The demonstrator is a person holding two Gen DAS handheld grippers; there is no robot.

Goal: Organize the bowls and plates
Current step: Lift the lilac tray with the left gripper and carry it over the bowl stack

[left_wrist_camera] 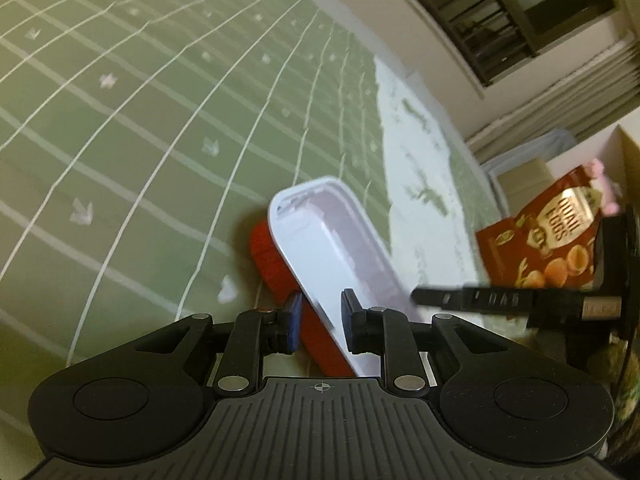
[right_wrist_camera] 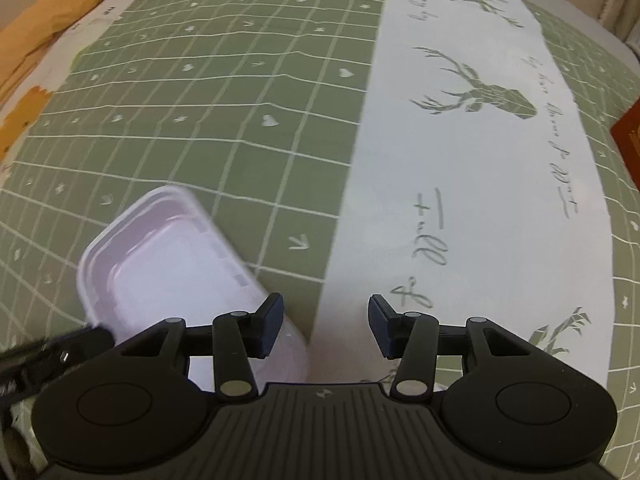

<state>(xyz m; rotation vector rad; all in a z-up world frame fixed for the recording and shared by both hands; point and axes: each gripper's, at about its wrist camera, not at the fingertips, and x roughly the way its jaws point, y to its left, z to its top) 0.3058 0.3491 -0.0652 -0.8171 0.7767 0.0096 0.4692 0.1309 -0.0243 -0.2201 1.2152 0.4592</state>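
Note:
My left gripper (left_wrist_camera: 320, 320) is shut on the rim of a white rectangular dish (left_wrist_camera: 332, 248) and holds it tilted above the green checked cloth. A red bowl or plate (left_wrist_camera: 272, 260) lies just under and left of the dish. In the right wrist view the same white dish (right_wrist_camera: 168, 268) shows at the lower left, blurred, with the left gripper's finger (right_wrist_camera: 60, 352) on its near edge. My right gripper (right_wrist_camera: 326, 326) is open and empty, beside the dish, over the white strip of the cloth.
A green checked tablecloth (right_wrist_camera: 200, 100) with a white deer-print strip (right_wrist_camera: 460, 160) covers the surface. A red snack packet (left_wrist_camera: 548, 240) stands at the right, beside a box. Orange fabric (right_wrist_camera: 48, 20) lies at the far left corner. A wall and window are behind.

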